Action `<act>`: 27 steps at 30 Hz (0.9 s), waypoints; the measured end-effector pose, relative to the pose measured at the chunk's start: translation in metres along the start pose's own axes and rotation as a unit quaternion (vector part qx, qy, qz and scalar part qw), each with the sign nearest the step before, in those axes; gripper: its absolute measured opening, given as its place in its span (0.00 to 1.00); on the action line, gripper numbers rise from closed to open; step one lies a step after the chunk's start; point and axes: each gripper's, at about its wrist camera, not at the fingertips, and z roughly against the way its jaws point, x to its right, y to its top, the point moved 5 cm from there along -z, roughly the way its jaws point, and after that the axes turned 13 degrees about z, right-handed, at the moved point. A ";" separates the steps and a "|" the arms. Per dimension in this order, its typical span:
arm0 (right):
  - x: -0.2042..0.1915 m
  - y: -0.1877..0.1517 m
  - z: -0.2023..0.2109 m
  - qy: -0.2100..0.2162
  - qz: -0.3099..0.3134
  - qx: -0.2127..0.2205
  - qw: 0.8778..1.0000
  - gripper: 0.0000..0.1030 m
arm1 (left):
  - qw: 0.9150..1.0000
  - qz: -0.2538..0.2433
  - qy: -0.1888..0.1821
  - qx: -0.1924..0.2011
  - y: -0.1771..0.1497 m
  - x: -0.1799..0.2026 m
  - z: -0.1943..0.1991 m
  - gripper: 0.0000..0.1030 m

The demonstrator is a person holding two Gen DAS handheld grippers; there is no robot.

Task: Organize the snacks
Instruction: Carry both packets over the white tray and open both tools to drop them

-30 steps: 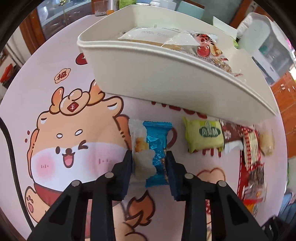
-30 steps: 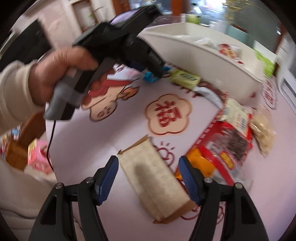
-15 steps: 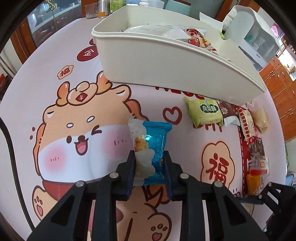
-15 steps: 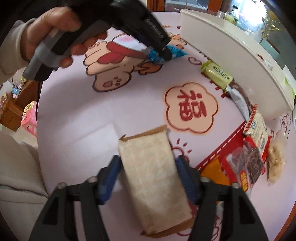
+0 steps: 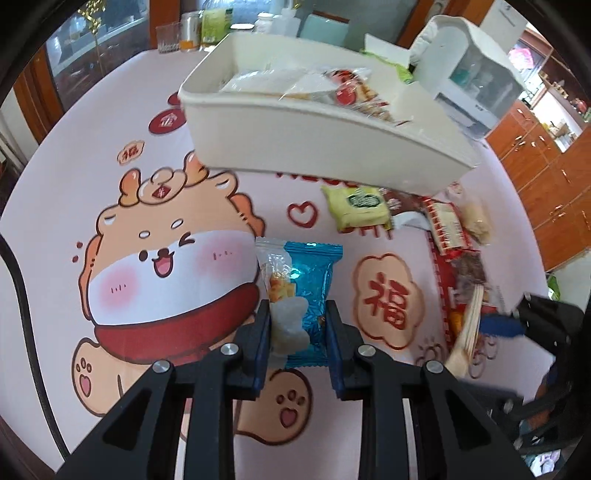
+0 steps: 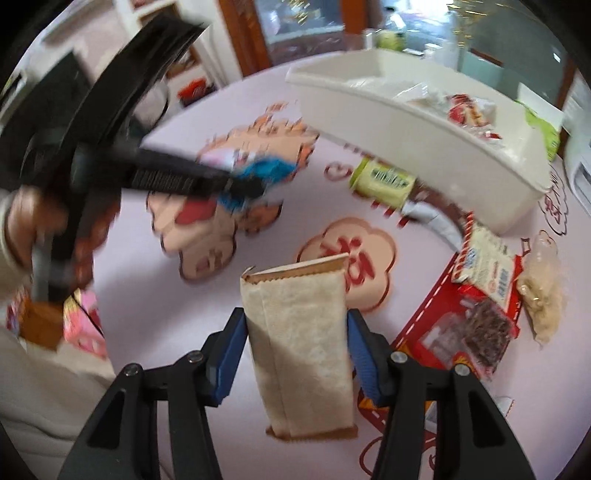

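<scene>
My left gripper (image 5: 297, 325) is shut on a blue and clear snack packet (image 5: 301, 295) and holds it above the table. It shows blurred in the right wrist view (image 6: 258, 175). My right gripper (image 6: 295, 343) is shut on a long beige paper-wrapped snack (image 6: 299, 347), lifted off the table; the snack also shows edge-on in the left wrist view (image 5: 467, 328). The white bin (image 5: 295, 136) with several snacks inside stands at the back; it also shows in the right wrist view (image 6: 424, 147).
A green packet (image 5: 356, 210) lies in front of the bin, with a brown packet (image 5: 402, 206), a red-checked packet (image 5: 448, 229) and a pale one (image 5: 476, 221) to its right. A white appliance (image 5: 476, 62) stands behind the bin. Glasses and bottles (image 5: 188, 35) stand at the far edge.
Both grippers closed on their snacks and lifted them. The left one pulled back from the bin with the blue packet; the right one raised the beige snack and tilted toward the bin.
</scene>
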 end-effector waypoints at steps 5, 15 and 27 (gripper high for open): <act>0.011 0.029 0.022 0.000 -0.040 0.046 0.998 0.52 | 0.999 -0.029 -0.017 0.031 0.019 0.027 0.028 0.24; 0.059 0.104 0.087 -0.046 -0.087 0.136 0.986 0.53 | 0.989 -0.096 -0.025 0.105 0.093 0.068 0.089 0.24; 0.137 0.201 0.156 -0.143 -0.168 0.202 0.954 0.53 | 0.977 -0.119 -0.019 0.174 0.218 0.107 0.129 0.24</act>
